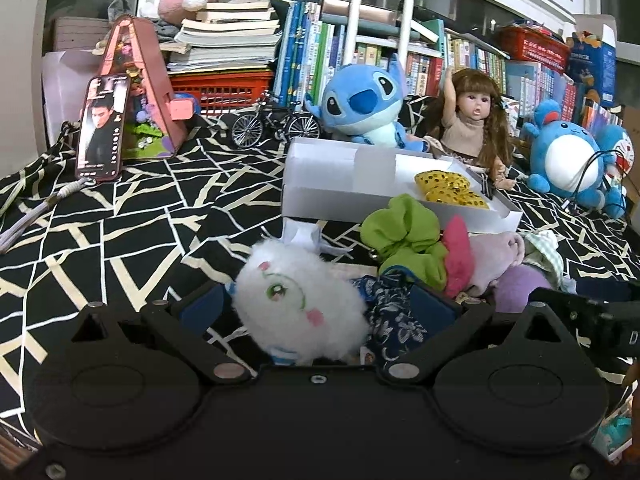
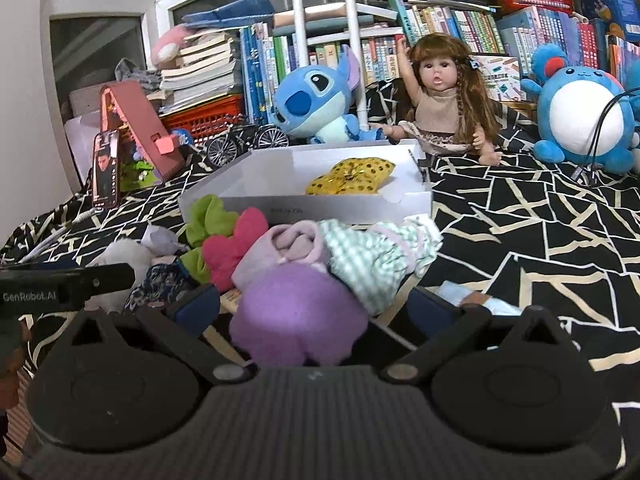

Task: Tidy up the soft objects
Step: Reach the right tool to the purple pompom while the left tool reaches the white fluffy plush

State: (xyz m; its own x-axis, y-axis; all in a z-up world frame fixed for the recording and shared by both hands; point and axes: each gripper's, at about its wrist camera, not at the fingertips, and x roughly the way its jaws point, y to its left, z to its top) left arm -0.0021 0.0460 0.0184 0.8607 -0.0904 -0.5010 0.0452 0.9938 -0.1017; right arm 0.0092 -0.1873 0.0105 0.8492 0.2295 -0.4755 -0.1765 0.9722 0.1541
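Between spread left fingers (image 1: 316,304), white plush (image 1: 298,312); between spread right fingers (image 2: 316,306), purple plush (image 2: 298,314).

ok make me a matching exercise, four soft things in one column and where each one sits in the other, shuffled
Things:
1. yellow sequinned bow
2. fluffy white plush toy
3. round purple plush toy
4. blue alien plush toy

Places:
a. between the left hand-held gripper fingers
b. behind the white cardboard box, by the books
c. inside the white cardboard box
d. between the right hand-held gripper fingers

Pairs: 1-c, 2-a, 3-d, 4-b
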